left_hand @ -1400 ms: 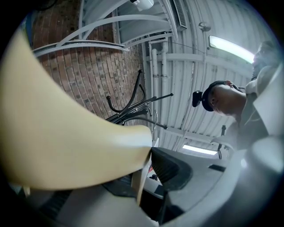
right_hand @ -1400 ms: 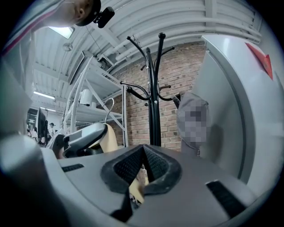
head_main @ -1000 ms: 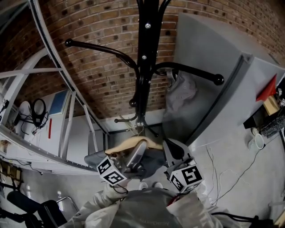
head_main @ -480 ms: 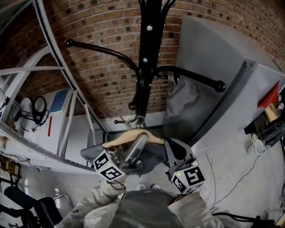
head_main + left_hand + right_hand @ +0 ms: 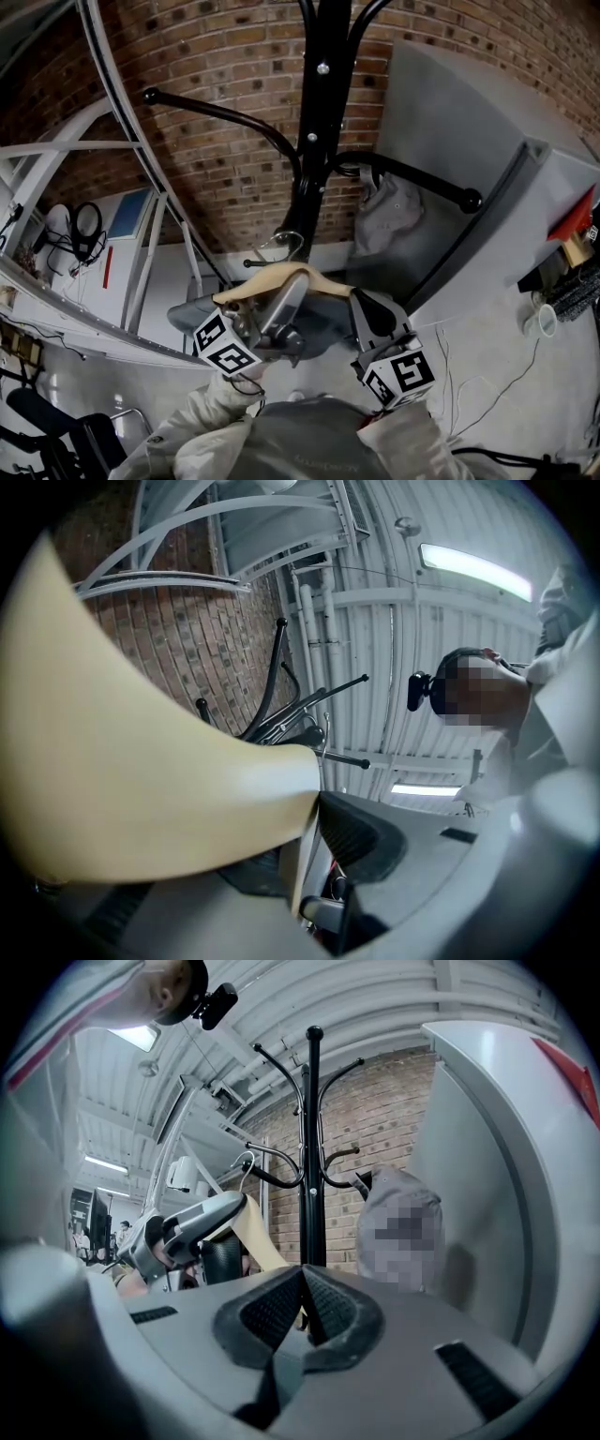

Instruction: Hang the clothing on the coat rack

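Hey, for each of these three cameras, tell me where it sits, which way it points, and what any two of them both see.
Head view: on the person's head, facing the coat rack and brick wall; sleeves, left gripper and right gripper show.
Left gripper view: on the left gripper, looking up past the wooden hanger it clamps; the person's head shows.
Right gripper view: on the right gripper, jaws together, facing the rack; the left gripper shows.
Shared: all three see rack and hanger.
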Motion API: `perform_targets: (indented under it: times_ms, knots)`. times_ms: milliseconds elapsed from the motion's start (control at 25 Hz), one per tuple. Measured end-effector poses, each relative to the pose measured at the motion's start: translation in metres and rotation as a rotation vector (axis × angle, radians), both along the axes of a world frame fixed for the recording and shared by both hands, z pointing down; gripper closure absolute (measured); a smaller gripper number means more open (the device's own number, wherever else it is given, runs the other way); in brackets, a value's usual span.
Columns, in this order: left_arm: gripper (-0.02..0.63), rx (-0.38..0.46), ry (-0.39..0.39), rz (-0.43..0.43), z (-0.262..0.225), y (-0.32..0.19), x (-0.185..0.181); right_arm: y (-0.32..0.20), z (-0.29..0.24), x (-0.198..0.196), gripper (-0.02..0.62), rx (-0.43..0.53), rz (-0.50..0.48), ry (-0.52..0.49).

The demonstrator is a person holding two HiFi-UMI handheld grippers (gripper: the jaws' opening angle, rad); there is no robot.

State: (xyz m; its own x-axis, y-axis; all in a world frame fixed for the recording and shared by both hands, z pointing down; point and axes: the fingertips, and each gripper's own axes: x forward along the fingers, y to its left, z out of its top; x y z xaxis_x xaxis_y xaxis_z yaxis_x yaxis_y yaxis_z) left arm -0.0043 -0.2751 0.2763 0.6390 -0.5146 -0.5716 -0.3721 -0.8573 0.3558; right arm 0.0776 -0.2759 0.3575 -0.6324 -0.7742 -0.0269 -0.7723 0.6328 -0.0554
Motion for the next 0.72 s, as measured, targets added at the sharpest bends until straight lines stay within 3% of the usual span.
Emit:
perform_targets:
  times_ms: [720]
  knots:
    - [0.502, -0.045, 0.028, 0.014, 0.015, -0.051, 0.002, -0.041, 0.006, -0.005, 0.571, -0.015, 0.008, -0.004]
